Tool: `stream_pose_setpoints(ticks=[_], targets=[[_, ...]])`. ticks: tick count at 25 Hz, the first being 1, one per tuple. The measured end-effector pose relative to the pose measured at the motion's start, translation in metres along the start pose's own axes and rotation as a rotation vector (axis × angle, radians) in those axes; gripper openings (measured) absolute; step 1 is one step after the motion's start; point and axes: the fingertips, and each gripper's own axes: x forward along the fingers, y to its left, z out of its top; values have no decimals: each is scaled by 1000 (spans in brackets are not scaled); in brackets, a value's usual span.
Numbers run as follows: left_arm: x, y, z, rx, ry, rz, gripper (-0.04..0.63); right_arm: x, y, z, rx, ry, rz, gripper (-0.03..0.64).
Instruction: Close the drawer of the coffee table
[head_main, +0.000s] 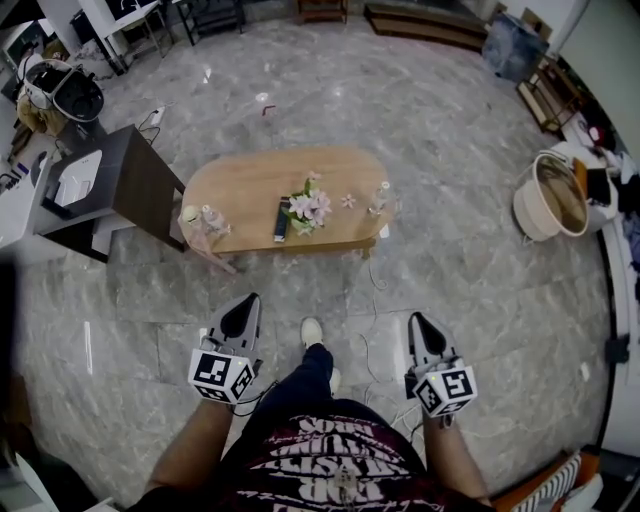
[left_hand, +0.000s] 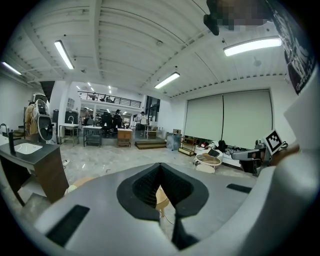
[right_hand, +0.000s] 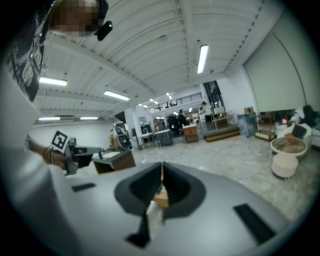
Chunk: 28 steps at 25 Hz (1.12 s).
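- Since both hand-held grippers are well short of the coffee table (head_main: 330, 243), we judge the step in hand to be the approach. The table stands ahead of us on the floor (head_main: 470, 290), and we cannot make out the drawer from this spot.
- The left hand-held gripper (head_main: 243, 310) has its jaws pressed together with nothing between them. The right hand-held gripper (head_main: 420, 325) is the same, shut and empty.
- Closed jaws suit this job, because a drawer front wants a blunt push and not a pinch. We would keep them shut and come in low and level.
- We would first find which side the drawer opens from, then press near the middle of its front so it slides straight and does not rack.
- A slow, steady push is wise, since small things stand on the worktop (head_main: 245, 185) and a jolt could tip them.
- The worktop is a long oval of warm, smooth-looking wood with rounded ends.
- On it sit a soft bunch of pink and white flowers (head_main: 308, 208), a slim dark remote (head_main: 282, 219) just beside them, and a clear bottle (head_main: 381, 196) near the right end.
- The floor is grey, veined stone tile with a slight sheen, so we judge the light table could skid if shoved hard.
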Motion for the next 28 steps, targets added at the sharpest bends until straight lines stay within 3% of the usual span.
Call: stream_pose_setpoints(ticks=[9,20,28], targets=[[32,24,-31,-46,64,24,23,45,-7,-13,-15,91,27,35],[102,93,-90,-181,181,34,23,147,-26,-11,-109,215,57,35],[176,128,-145,-172,272,-26,23,228,-53,-31,-157,282,51,35]])
